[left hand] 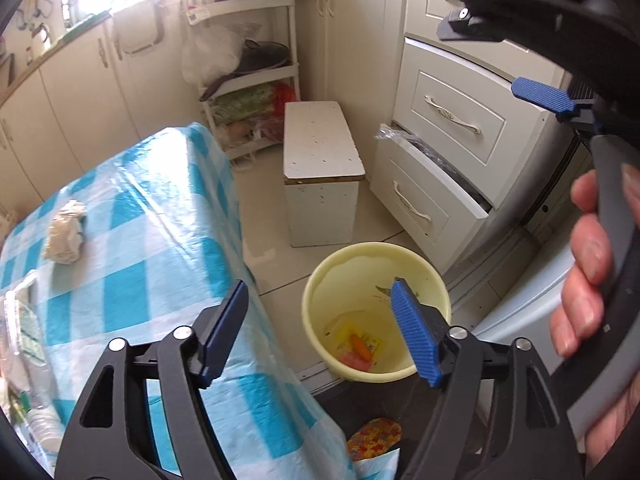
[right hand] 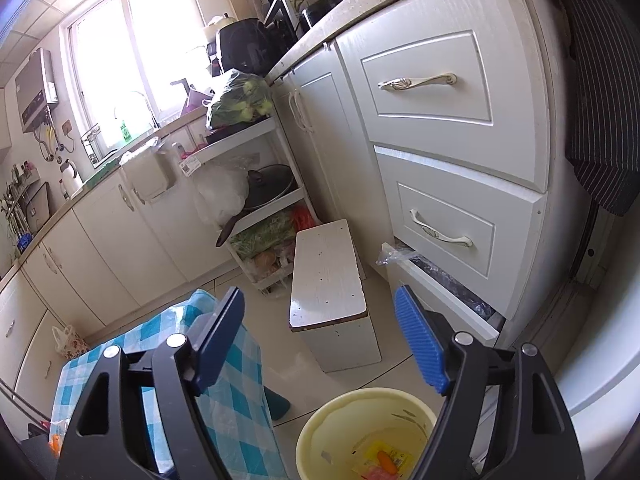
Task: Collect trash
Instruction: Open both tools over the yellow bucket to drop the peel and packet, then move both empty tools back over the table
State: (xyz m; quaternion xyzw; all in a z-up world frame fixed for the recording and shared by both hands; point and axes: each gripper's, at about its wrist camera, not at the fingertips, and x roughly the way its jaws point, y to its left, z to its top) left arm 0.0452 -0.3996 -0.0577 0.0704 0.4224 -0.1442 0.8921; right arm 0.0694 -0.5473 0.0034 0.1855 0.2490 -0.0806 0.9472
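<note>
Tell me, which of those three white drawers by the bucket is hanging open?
The bottom drawer, nearest the floor beside the yellow bucket. It juts out with clear plastic showing in the gap, while the top drawer and middle drawer sit flush.

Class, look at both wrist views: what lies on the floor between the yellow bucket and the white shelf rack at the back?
A white wooden box stands between the yellow bucket and the white shelf rack; otherwise bare floor tiles. Both wrist views show it.

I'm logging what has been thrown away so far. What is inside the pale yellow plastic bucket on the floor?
The pale yellow plastic bucket holds an orange stick-like piece, a yellow printed wrapper and something pink. The left gripper's blue pad covers part of the inside.
</note>
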